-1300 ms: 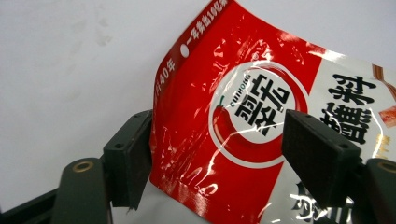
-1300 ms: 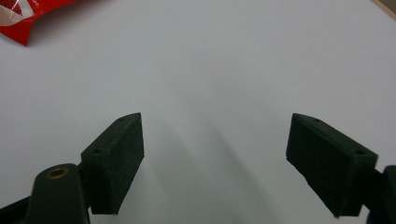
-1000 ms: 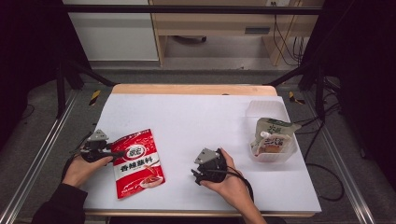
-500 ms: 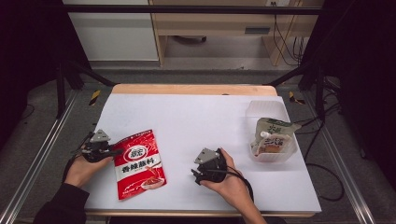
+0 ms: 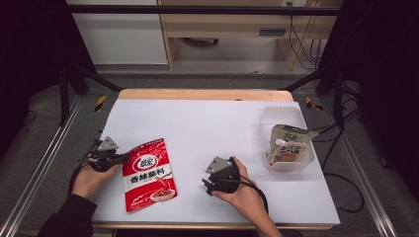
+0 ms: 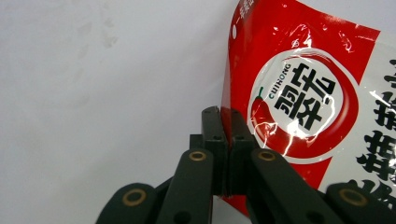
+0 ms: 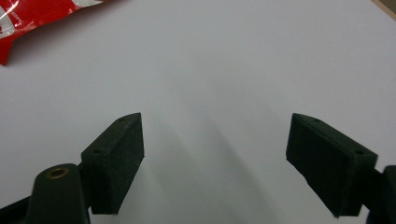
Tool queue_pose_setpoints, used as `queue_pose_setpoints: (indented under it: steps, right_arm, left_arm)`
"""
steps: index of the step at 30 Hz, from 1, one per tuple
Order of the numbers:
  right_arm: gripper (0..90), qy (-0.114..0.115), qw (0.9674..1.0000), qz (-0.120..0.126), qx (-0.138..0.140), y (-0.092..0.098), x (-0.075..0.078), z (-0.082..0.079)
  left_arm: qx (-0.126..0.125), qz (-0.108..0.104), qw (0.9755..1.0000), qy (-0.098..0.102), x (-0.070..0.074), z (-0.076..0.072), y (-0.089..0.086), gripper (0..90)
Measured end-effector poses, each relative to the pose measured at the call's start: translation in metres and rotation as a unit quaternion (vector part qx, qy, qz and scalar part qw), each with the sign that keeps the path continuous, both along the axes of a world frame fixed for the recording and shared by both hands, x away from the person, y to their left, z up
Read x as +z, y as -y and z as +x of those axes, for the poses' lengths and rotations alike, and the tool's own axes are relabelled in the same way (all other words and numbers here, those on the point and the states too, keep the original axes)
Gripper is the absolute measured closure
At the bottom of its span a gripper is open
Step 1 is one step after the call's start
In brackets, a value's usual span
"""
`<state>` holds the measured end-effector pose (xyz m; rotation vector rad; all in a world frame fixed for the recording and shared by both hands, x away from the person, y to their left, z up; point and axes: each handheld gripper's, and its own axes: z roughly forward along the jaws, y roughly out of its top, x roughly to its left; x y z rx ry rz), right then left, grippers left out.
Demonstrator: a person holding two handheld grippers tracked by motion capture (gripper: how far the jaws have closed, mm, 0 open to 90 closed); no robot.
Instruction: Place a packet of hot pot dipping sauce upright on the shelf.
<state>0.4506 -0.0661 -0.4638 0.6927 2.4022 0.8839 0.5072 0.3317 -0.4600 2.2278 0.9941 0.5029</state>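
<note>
Red seasoning pouch (image 5: 148, 174) lies flat on the white table (image 5: 207, 128), toward the near left, its printed face up with a round logo and bold black characters; we see the left gripper (image 5: 118, 159) at the pouch's upper left edge, its jaws having just been closing and now pinched tight on that edge; in the left gripper view (image 6: 223, 140) the thin red rim of the pouch (image 6: 299, 93) stands clamped between the two black pads, the logo just beyond them. We find the right gripper (image 5: 210, 183) resting near the middle of the table's near side, held in the person's right hand (image 5: 244, 195), well apart from the pouch; its jaws stand wide with nothing between them, and in the right gripper view (image 7: 215, 154) bare white tabletop shows between the pads (image 7: 116, 158), a corner of the red pouch (image 7: 32, 18) at the upper left. At the far right of the table a clear plastic tub (image 5: 286, 118) holds a pale spouted pouch (image 5: 287, 144), leaning inside it.
</note>
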Motion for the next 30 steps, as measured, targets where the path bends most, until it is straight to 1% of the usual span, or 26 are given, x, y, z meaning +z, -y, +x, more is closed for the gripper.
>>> queue_pose_setpoints:
  steps: [2,3,4,7,8,9,10,11,12,13,15,16,17,18,21,22,24,25,26,28,30]
  right_arm:
    - [19.6,0.001,1.0,0.0,0.001,0.0,0.0,0.0]
    - [19.6,0.001,1.0,0.0,0.001,0.0,0.0,0.0]
    - [19.6,0.001,1.0,0.001,-0.001,0.0,0.0,0.0]
    - [19.6,0.002,1.0,0.003,-0.003,0.001,0.001,0.0]
    - [19.6,0.002,1.0,0.002,-0.003,0.001,0.001,0.0]
    - [19.6,0.002,1.0,0.002,-0.003,0.001,0.001,0.0]
    - [19.6,0.003,1.0,0.004,-0.005,0.001,0.002,-0.001]
    - [19.6,0.003,1.0,0.004,-0.005,0.001,0.002,-0.001]
    - [19.6,0.005,0.9999,0.006,-0.007,0.002,0.003,-0.001]
    - [19.6,0.005,0.9999,0.006,-0.007,0.002,0.003,-0.001]
    - [19.5,0.006,0.9999,0.008,-0.008,0.002,0.004,-0.001]
    - [19.5,0.011,0.9999,0.009,-0.006,0.002,0.007,-0.001]
    - [19.5,0.011,0.9999,0.009,-0.006,0.002,0.007,-0.001]
    - [19.5,0.013,0.9998,0.011,-0.006,0.001,0.008,-0.001]
    - [19.5,0.019,0.9997,0.013,-0.006,0.001,0.014,-0.001]
    - [19.5,0.02,0.9997,0.013,-0.006,0.001,0.016,-0.002]
    - [19.4,0.02,0.9997,0.013,-0.006,0.001,0.017,-0.002]
    - [19.5,0.022,0.9996,0.014,-0.006,0.001,0.017,-0.001]
    - [19.5,0.023,0.9996,0.013,-0.005,0.001,0.019,-0.001]
    - [19.5,0.024,0.9996,0.013,-0.005,0.002,0.02,-0.001]
    - [19.5,0.025,0.9996,0.013,-0.005,0.002,0.022,-0.001]
  left_arm:
    - [0.0,0.006,0.9999,0.011,0.002,-0.001,0.004,90.0]
    - [0.0,0.006,0.9999,0.011,0.002,-0.001,0.004,90.0]
    - [0.0,0.007,0.9999,0.015,0.003,-0.002,0.005,90.0]
    - [-0.002,0.021,0.9993,0.032,0.007,-0.004,0.012,90.0]
    - [-0.004,0.029,0.9984,0.048,0.011,-0.006,0.016,90.0]
    - [-0.004,0.029,0.9984,0.048,0.011,-0.006,0.016,90.0]
    - [-0.005,0.034,0.9976,0.061,0.016,-0.008,0.02,90.0]
    - [-0.005,0.034,0.9976,0.061,0.016,-0.008,0.02,90.0]
    - [-0.007,0.038,0.9964,0.075,0.021,-0.011,0.024,90.0]
    - [-0.007,0.038,0.9964,0.075,0.021,-0.011,0.024,90.0]
    - [-0.009,0.04,0.9951,0.09,0.025,-0.014,0.028,90.0]
    - [-0.012,0.044,0.9937,0.102,0.029,-0.018,0.031,90.0]
    - [-0.012,0.044,0.9937,0.102,0.029,-0.018,0.031,90.0]
    - [-0.015,0.048,0.993,0.107,0.031,-0.019,0.032,90.0]
    - [-0.02,0.044,0.9916,0.12,0.036,-0.023,0.037,90.0]
    - [-0.024,0.046,0.9909,0.124,0.038,-0.024,0.038,90.0]
    - [-0.026,0.04,0.9898,0.134,0.041,-0.026,0.041,90.0]
    - [-0.029,0.041,0.9892,0.138,0.043,-0.027,0.042,90.0]
    - [-0.033,0.035,0.9885,0.144,0.046,-0.029,0.044,90.0]
    - [-0.034,0.033,0.9881,0.147,0.048,-0.03,0.045,90.0]
    - [-0.039,0.029,0.9864,0.157,0.054,-0.033,0.049,90.0]
